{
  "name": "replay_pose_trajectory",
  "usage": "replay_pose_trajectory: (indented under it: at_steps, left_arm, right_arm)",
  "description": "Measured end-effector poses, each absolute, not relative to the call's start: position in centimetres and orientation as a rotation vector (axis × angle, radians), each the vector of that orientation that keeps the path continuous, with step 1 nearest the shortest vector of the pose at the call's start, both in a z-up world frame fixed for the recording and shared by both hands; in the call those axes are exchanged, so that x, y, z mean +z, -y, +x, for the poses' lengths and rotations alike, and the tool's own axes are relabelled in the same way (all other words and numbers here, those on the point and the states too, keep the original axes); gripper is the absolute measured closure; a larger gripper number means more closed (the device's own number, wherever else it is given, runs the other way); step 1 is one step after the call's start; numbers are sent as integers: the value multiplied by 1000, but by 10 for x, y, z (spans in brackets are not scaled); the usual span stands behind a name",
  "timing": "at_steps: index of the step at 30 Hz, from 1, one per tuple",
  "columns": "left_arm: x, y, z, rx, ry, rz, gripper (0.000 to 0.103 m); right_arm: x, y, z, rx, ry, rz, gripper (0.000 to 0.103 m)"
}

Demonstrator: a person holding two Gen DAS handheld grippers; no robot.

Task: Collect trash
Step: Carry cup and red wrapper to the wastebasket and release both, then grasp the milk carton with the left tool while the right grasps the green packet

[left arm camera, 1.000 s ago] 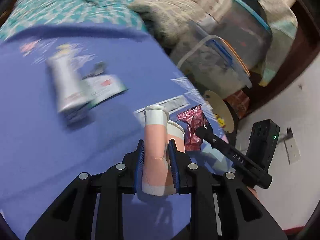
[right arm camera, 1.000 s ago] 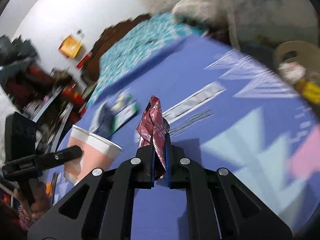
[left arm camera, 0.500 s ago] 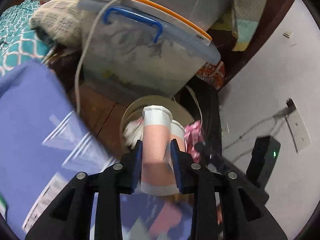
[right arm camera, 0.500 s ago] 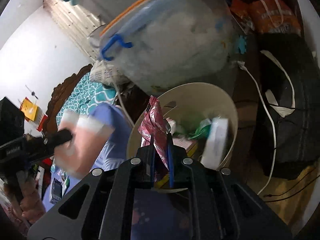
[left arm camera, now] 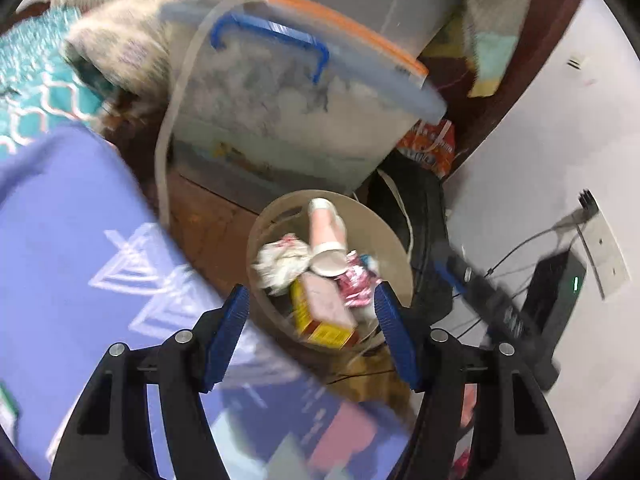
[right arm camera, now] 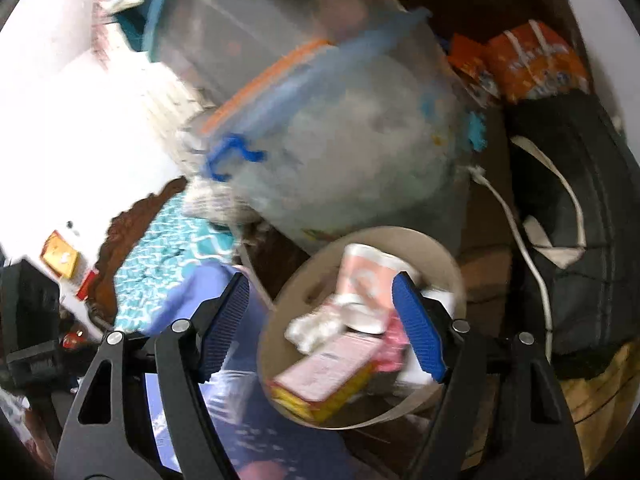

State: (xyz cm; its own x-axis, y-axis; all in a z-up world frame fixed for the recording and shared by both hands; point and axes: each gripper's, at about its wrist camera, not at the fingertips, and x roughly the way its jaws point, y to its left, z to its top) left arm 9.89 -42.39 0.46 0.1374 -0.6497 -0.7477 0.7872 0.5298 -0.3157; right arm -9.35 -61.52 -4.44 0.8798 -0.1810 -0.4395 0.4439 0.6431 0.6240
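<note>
Both the left tool (left arm camera: 312,332) and right tool (right arm camera: 320,328) gape empty above the bin (left arm camera: 394,240); the pink cup (left arm camera: 326,236) leaning on heaped trash ahead could tip out.

Both fisheye views bend strongly toward dark, vignetted corners. Motion blur smears most of each scene, worst on the storage box (right arm camera: 340,140). The white wall (right arm camera: 80,120) far left blows out in glare; the right side sits dim.
</note>
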Motion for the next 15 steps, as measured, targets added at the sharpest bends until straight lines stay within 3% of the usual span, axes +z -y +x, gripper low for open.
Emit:
replay_pose_trajectory:
  at_steps: [6,8,10,15]
  left_arm:
    - [28,284,99,-730,-833,208,39]
    - [33,240,100,-557,-774,255,23]
    - [28,191,108,-313,-709,310,17]
    - [-19,123,155,-119,-871,227,15]
  right_arm:
    - [-14,547,-45,-155,-385,737,30]
    - [-11,515,-22,-61,-432,713,35]
    - [-14,477,6,38,-502,682,39]
    - [-51,376,85,278,-737,686,50]
